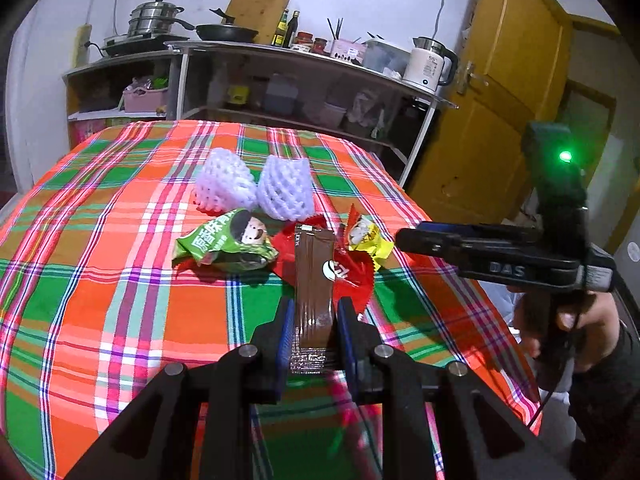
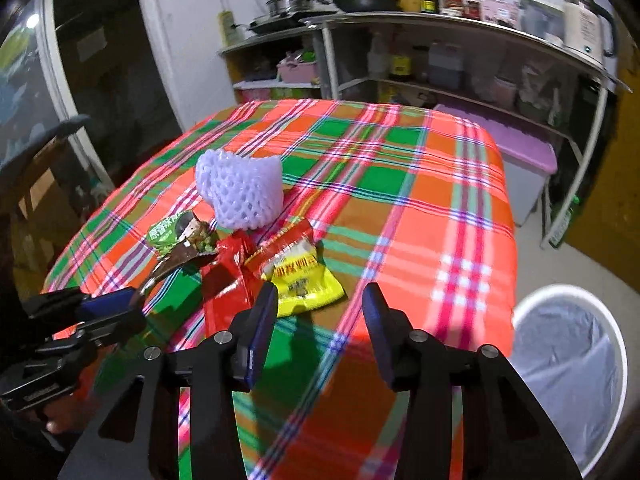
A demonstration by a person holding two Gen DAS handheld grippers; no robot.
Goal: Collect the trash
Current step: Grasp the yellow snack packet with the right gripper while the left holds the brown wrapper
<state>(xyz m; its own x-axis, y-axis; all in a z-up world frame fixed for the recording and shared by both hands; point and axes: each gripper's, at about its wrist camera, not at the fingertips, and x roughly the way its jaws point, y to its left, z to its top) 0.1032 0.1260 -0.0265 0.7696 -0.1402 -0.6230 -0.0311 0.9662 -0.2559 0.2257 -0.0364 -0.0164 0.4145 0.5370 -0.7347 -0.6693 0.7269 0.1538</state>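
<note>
Left gripper (image 1: 313, 322), jaws closed on the near end of a brown wrapper (image 1: 313, 276), held above the table (image 1: 120, 300) near its front edge. Right gripper (image 2: 320, 316), jaws open and empty, near the table's right edge. Beyond lie a red wrapper (image 2: 228, 276), yellow packet (image 2: 304, 284) and green packet (image 1: 224, 240); farther back, two white foam nets (image 1: 285, 188). A lined bin (image 2: 568, 364) stands on the floor beside the table.

The left wrist view looks along its fingers from low and close over the plaid tablecloth (image 1: 120, 280), facing the kitchen shelf (image 1: 304, 60). The right wrist view sits higher and further right (bin (image 2: 568, 360) at its edge). Both share the wrapper pile (image 2: 280, 268) and shelf.
</note>
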